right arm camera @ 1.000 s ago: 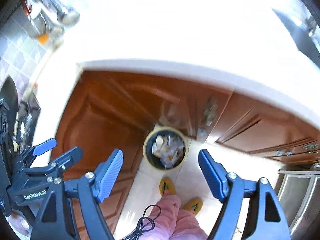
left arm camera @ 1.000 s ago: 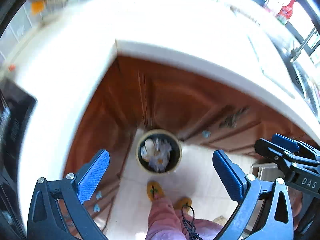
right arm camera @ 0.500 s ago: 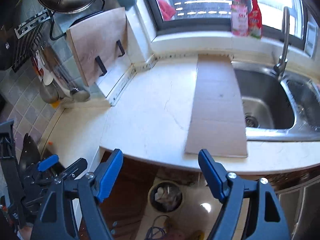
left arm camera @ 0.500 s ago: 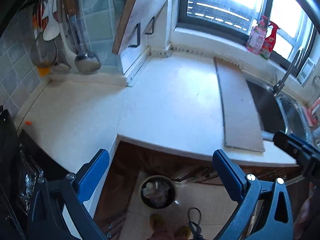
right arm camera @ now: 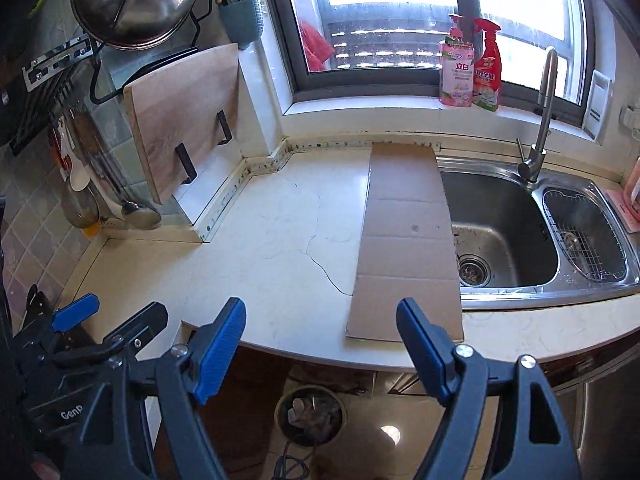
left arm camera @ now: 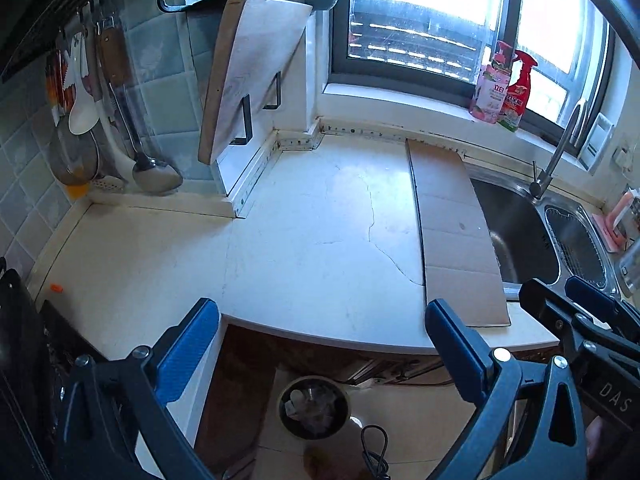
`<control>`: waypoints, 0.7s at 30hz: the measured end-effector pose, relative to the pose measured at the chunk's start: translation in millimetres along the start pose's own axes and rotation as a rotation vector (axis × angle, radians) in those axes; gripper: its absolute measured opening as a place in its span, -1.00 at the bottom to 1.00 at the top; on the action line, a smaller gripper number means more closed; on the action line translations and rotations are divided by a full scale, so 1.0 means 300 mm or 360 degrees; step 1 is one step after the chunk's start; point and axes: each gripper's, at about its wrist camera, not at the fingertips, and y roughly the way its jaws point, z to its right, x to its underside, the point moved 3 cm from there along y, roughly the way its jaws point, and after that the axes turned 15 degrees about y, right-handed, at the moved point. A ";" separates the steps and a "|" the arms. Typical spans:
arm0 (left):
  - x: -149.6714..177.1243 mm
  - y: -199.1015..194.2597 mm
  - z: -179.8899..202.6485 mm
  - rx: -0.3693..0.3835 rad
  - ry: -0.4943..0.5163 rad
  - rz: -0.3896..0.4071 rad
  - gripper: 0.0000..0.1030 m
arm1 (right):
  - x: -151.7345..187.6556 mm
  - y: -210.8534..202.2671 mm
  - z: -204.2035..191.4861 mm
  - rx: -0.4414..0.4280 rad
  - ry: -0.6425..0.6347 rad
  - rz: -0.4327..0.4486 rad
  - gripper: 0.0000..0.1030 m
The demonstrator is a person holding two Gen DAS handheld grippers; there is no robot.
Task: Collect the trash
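Observation:
A round trash bin (left arm camera: 313, 407) (right arm camera: 310, 410) holding crumpled white scraps stands on the floor below the counter edge. My left gripper (left arm camera: 322, 350) hangs open above the counter's front edge, nothing between its blue pads. My right gripper (right arm camera: 320, 344) is open too and holds nothing. A flat strip of brown cardboard (left arm camera: 452, 232) (right arm camera: 408, 240) lies on the white counter beside the sink. A tiny orange scrap (left arm camera: 56, 288) lies near the counter's left edge. The right gripper also shows at the right edge of the left wrist view, the left gripper at the left edge of the right wrist view.
A steel sink (right arm camera: 504, 224) with a tall tap (right arm camera: 540, 120) fills the right. Two spray bottles (right arm camera: 470, 68) stand on the windowsill. A wooden cutting board (right arm camera: 184, 120) leans in a rack, with ladles (left arm camera: 132, 132) hanging on the tiled wall. Dark stove edge (left arm camera: 20, 340) at far left.
Both grippers have tilted up from looking straight down at the bin to looking across the countertop toward the window. The bin now sits low in both views. Both stay open.

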 end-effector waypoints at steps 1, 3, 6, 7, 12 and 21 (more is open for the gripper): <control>-0.005 0.003 0.000 0.0003 0.0000 0.0000 0.98 | 0.001 -0.003 -0.003 0.0002 0.0000 0.0005 0.52; -0.009 0.006 0.003 0.0001 0.0004 0.0001 0.98 | -0.003 -0.006 -0.009 0.0014 -0.0004 0.0022 0.52; -0.016 0.010 0.000 0.0006 0.0003 0.0010 0.98 | -0.010 -0.009 -0.013 0.0016 -0.0002 0.0045 0.52; -0.018 0.011 -0.001 0.0009 0.0003 0.0012 0.98 | -0.010 -0.009 -0.015 0.0018 0.0003 0.0048 0.52; -0.025 0.012 -0.006 0.0011 0.0004 0.0019 0.98 | -0.013 -0.014 -0.017 0.0021 0.0014 0.0066 0.52; -0.016 -0.003 -0.025 0.0006 -0.0018 0.0030 0.98 | -0.001 -0.029 -0.030 0.0013 -0.0004 0.0090 0.52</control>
